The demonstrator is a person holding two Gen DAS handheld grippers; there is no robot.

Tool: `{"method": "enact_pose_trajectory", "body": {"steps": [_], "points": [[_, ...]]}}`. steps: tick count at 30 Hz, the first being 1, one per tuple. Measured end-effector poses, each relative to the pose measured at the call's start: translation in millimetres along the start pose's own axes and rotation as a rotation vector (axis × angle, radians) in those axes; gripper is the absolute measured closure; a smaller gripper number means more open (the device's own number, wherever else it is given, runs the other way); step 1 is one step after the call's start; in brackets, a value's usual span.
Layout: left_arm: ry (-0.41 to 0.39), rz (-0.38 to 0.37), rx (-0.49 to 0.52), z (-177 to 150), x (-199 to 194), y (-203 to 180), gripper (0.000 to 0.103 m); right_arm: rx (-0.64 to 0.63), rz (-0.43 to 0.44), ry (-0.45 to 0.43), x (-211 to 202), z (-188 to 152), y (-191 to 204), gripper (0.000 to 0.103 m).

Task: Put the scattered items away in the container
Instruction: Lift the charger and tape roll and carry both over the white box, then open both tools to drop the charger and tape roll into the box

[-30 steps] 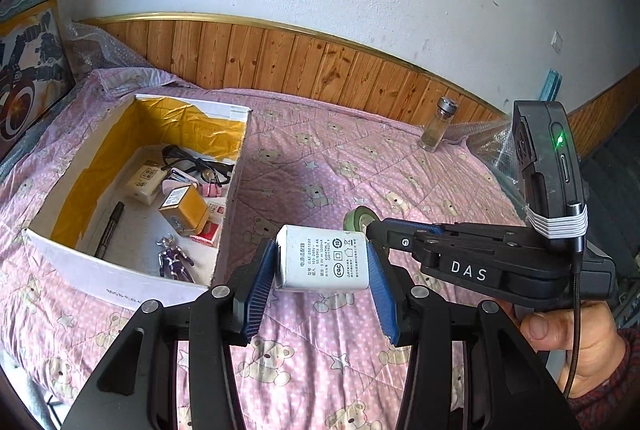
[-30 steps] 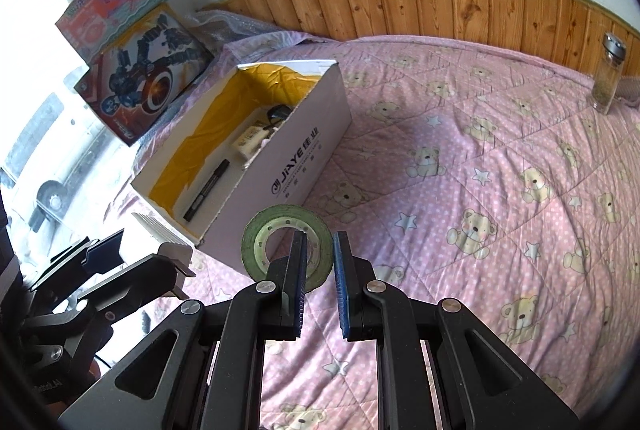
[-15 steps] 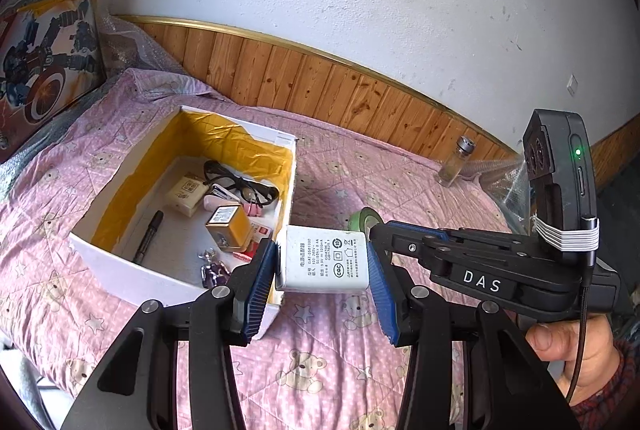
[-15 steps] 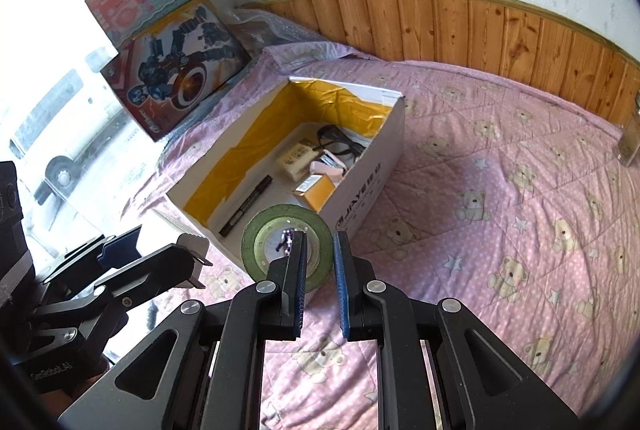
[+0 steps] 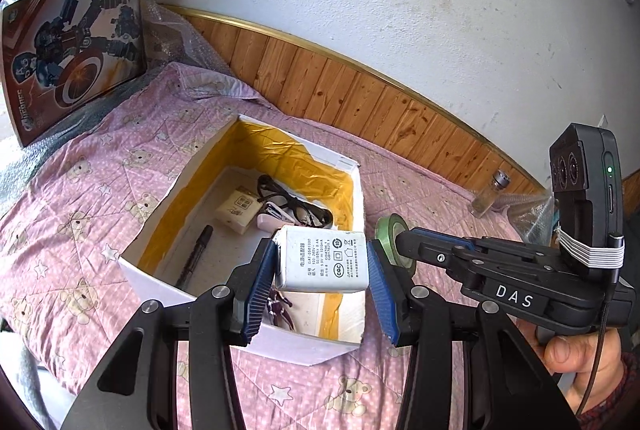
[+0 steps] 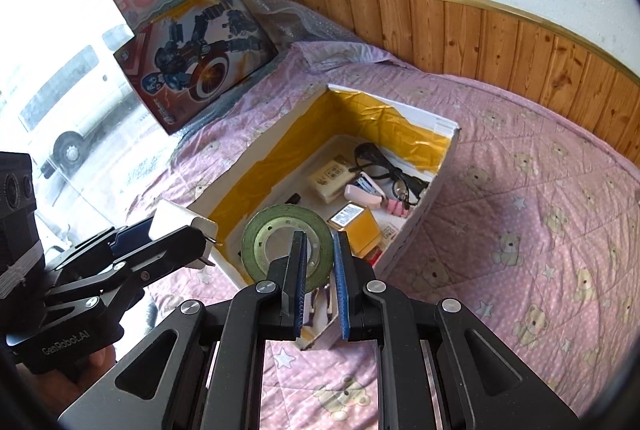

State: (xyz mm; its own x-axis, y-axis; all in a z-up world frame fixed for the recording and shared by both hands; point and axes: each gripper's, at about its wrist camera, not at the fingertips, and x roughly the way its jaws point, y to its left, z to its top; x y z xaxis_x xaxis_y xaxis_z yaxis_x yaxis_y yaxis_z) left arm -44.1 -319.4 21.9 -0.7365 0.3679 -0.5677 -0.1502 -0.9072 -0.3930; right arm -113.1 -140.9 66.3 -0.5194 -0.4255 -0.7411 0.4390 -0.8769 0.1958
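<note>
Between the blue pads of the left gripper (image 5: 322,272) sat a white rectangular power adapter (image 5: 322,258), clamped by its ends, long axis crosswise, label up, over the near end of the white cardboard box with yellow lining (image 5: 160,203). The right gripper (image 6: 320,282) pinched a green tape roll (image 6: 286,248) standing on edge. Black glasses (image 5: 292,199), a marker (image 5: 196,254) and small packets lay inside, on a pink bear-print quilt (image 6: 520,230) beside wooden wall panelling (image 5: 360,101).

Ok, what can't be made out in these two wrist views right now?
- Left wrist view: the white power adapter in the left gripper hides the white cardboard box's near right corner.
- Right wrist view: the green tape roll in the right gripper covers the black marker pen.
- Labels inside: too small.
</note>
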Motion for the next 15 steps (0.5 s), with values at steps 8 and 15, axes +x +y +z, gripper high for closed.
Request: {"method": "enact_pose_trajectory", "body": {"steps": [8, 15], "points": [[0.038, 0.034, -0.033, 6.4, 19.9, 26.6, 0.056, -0.044, 0.008, 0.042, 34.1, 23.4, 11.2, 0.090], [0.086, 0.052, -0.061, 7.9, 42.6, 44.1, 0.056, -0.093, 0.004, 0.096, 68.0, 42.0, 17.2, 0.089]]}}
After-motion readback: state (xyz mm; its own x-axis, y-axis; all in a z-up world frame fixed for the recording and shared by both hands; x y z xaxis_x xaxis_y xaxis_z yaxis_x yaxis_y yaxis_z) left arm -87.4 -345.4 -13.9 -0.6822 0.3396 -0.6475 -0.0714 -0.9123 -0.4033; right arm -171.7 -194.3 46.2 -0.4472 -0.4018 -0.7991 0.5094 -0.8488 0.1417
